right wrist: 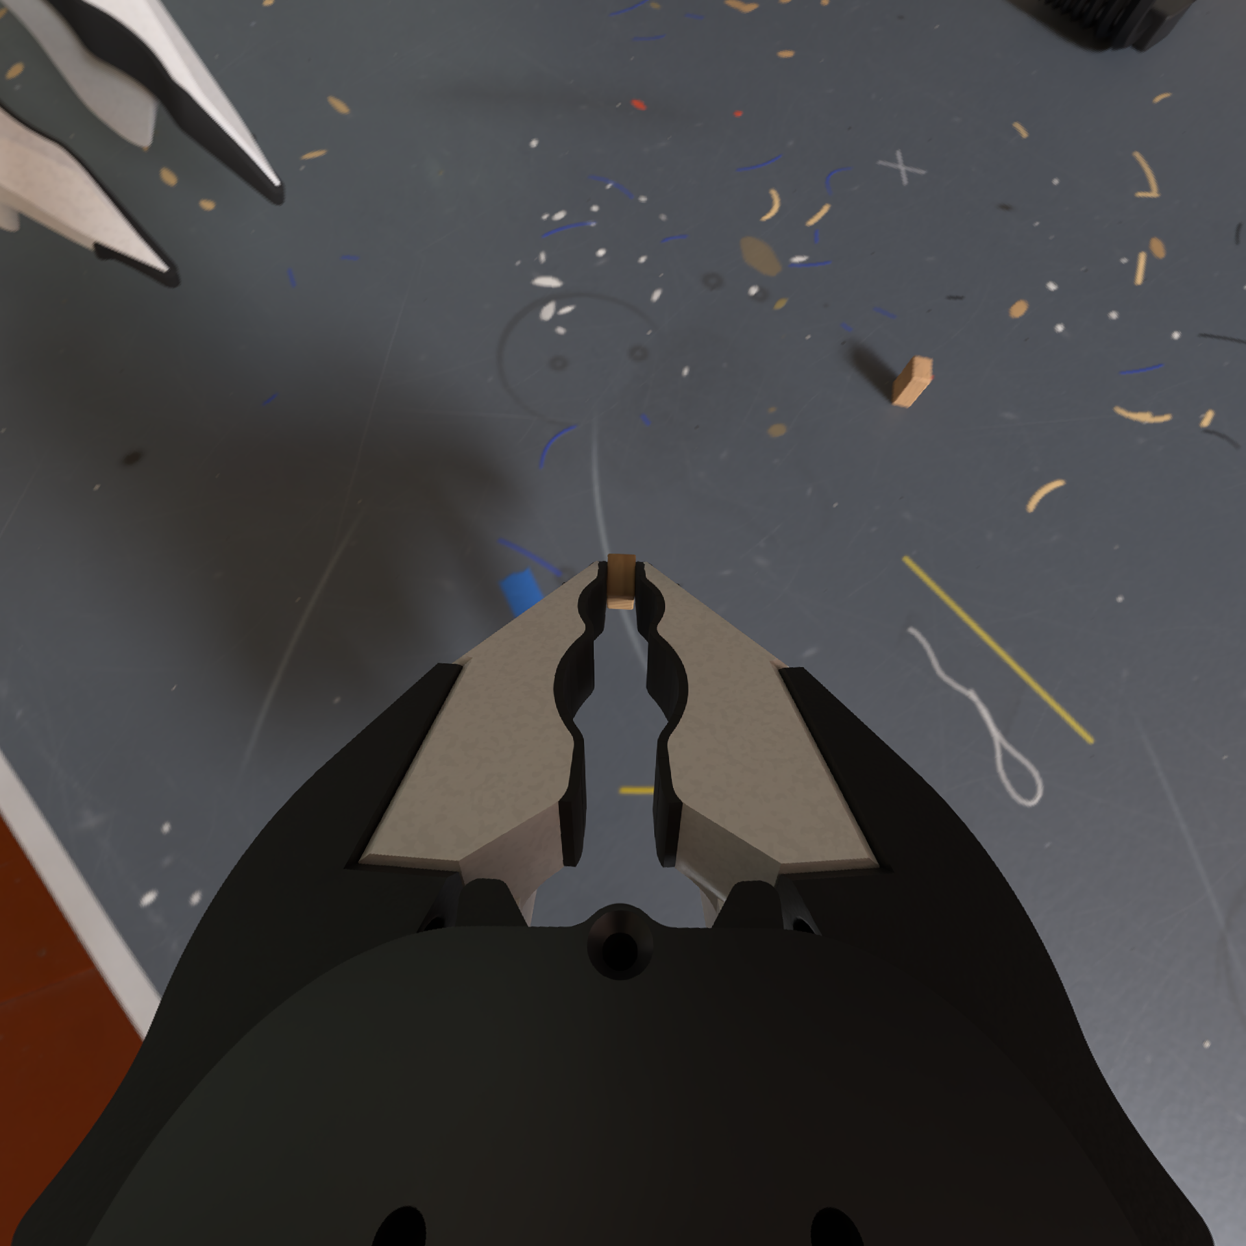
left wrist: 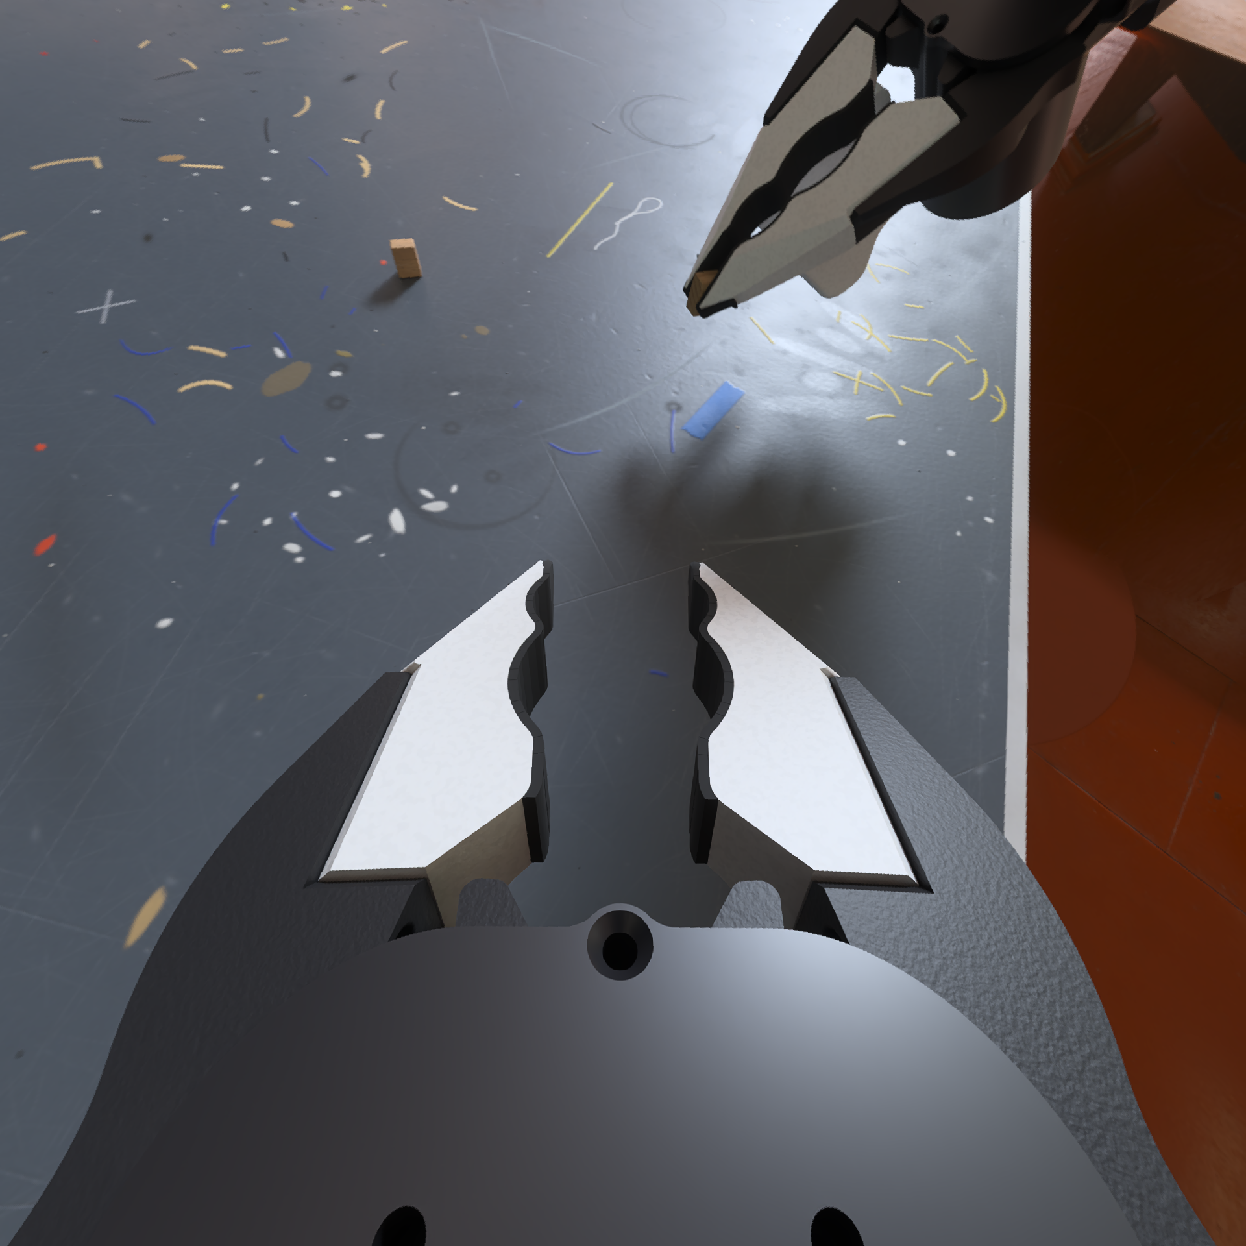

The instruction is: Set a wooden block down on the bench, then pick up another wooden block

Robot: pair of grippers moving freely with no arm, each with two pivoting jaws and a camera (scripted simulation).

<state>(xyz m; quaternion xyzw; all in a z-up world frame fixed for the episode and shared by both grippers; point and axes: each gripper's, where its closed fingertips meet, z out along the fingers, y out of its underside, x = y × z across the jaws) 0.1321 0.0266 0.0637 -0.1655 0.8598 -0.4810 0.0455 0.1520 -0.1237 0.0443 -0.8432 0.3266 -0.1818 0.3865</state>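
My right gripper (right wrist: 621, 573) is shut on a small wooden block (right wrist: 621, 581), pinched at the fingertips above the grey bench (right wrist: 404, 607). From the left wrist view the same gripper (left wrist: 704, 300) comes in from the upper right with the block (left wrist: 700, 291) at its tip. A second wooden block (right wrist: 912, 381) stands upright on the bench, ahead and to the right; in the left wrist view it (left wrist: 406, 257) stands far ahead on the left. My left gripper (left wrist: 620, 573) is open and empty, above the bench (left wrist: 270, 674). Its fingertips also show in the right wrist view's upper left (right wrist: 222, 229).
The bench is strewn with shavings, chalk marks and paint flecks. A blue tape scrap (left wrist: 713, 409) lies between the grippers. A yellow line (right wrist: 998, 650) and a white looped string (right wrist: 977, 721) lie to the right. The bench's white edge (left wrist: 1017, 539) borders a red-brown floor (left wrist: 1146, 607). A black object (right wrist: 1106, 20) sits at the far corner.
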